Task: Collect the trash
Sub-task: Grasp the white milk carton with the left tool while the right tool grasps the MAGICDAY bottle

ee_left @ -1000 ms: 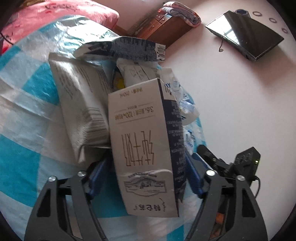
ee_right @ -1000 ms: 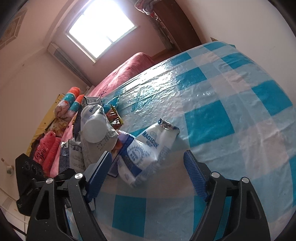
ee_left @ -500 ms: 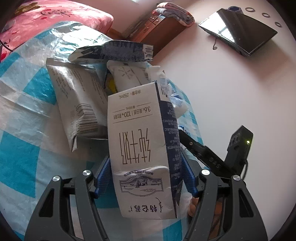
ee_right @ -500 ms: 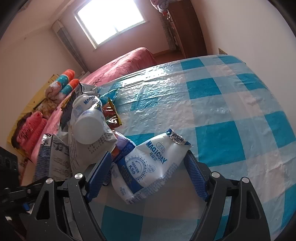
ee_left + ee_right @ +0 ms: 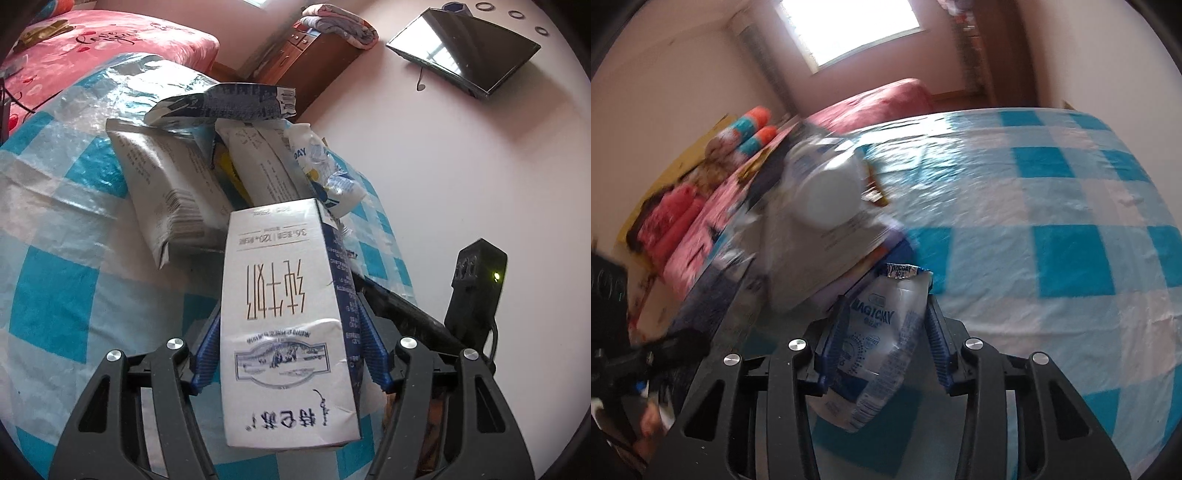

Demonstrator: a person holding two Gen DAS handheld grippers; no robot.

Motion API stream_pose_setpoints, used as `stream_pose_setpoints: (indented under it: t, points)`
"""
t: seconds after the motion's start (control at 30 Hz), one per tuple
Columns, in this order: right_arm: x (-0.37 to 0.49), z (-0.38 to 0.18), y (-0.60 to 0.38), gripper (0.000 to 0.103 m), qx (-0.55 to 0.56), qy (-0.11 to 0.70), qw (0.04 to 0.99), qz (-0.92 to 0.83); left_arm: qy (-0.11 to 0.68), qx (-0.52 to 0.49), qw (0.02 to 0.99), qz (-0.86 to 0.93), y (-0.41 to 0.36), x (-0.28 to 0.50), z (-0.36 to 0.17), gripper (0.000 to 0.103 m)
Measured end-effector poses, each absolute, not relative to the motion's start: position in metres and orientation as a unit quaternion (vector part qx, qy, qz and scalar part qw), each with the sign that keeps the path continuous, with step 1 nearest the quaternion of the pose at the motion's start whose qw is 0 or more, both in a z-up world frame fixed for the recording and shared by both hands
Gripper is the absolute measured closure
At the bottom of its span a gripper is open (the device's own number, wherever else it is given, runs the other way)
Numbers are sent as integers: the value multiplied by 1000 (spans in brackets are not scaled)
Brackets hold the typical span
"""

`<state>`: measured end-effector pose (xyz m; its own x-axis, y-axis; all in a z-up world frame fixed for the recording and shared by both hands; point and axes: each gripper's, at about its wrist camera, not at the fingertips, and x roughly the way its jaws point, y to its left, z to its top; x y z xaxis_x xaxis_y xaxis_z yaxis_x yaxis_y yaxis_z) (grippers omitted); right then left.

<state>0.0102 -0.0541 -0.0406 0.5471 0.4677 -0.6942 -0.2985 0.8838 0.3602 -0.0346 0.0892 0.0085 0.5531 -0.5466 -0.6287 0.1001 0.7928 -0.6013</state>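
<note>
My left gripper is shut on a white milk carton with dark blue sides, held above the blue-and-white checked tablecloth. Behind it lies a heap of trash: grey foil packets, a dark blue wrapper and a crumpled white-and-blue bag. My right gripper is shut on a white-and-blue MAGICDAY pouch, its blue pads pressing both sides. To its left in the right wrist view, blurred, are a white plastic bottle and grey packets.
The checked tablecloth stretches to the right in the right wrist view. A pink bed, a wooden cabinet and a wall-mounted TV stand beyond the table. The other gripper's black body is at the right of the left view.
My right gripper moved in onto the MAGICDAY pouch and closed on it. My left gripper closed tighter on the milk carton and drew back from the heap.
</note>
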Motion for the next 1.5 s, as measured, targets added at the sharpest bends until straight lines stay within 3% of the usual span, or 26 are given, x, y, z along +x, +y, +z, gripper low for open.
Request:
stream_pose_setpoints:
  t: [0.07, 0.13, 0.2, 0.3, 0.47, 0.63, 0.93, 1.0, 1.17, 1.2, 1.23, 1.3, 1.5]
  points:
    - [1, -39, -46, 51, 79, 422, 872, 237, 431, -260, 842, -192, 91, -40, 7, 38]
    - [-7, -39, -41, 30, 70, 423, 870, 244, 430, -261, 843, -192, 93, -44, 7, 38]
    - [-11, -39, -38, 18, 66, 425, 871, 238, 426, -262, 844, -191, 96, -48, 7, 38]
    - [-19, -38, -30, 12, 61, 432, 870, 229, 421, -262, 848, -188, 101, -55, 10, 38]
    - [-25, -40, -15, 12, -4, 435, 885, 165, 409, -256, 857, -181, 107, -65, 17, 39]
    - [-26, -40, -20, 14, 3, 433, 891, 134, 402, -252, 862, -177, 112, -75, 20, 39]
    - [-39, -39, -20, 59, -16, 426, 896, 122, 399, -264, 861, -175, 126, -85, 19, 39]
    - [-42, -39, -23, 61, -12, 425, 897, 122, 396, -264, 862, -176, 128, -88, 20, 39]
    - [-50, -39, -28, 61, 4, 427, 894, 134, 388, -262, 867, -174, 133, -96, 24, 39]
    - [-51, -38, -29, 55, 3, 428, 894, 131, 386, -262, 868, -173, 134, -98, 24, 39]
    - [-51, -38, -28, 39, 0, 428, 895, 126, 384, -263, 868, -172, 136, -100, 25, 39]
    - [-53, -35, -28, 21, -5, 421, 900, 114, 382, -264, 869, -170, 140, -103, 26, 39]
    - [-45, -31, -20, 20, -29, 417, 903, 97, 378, -261, 874, -159, 148, -111, 27, 39]
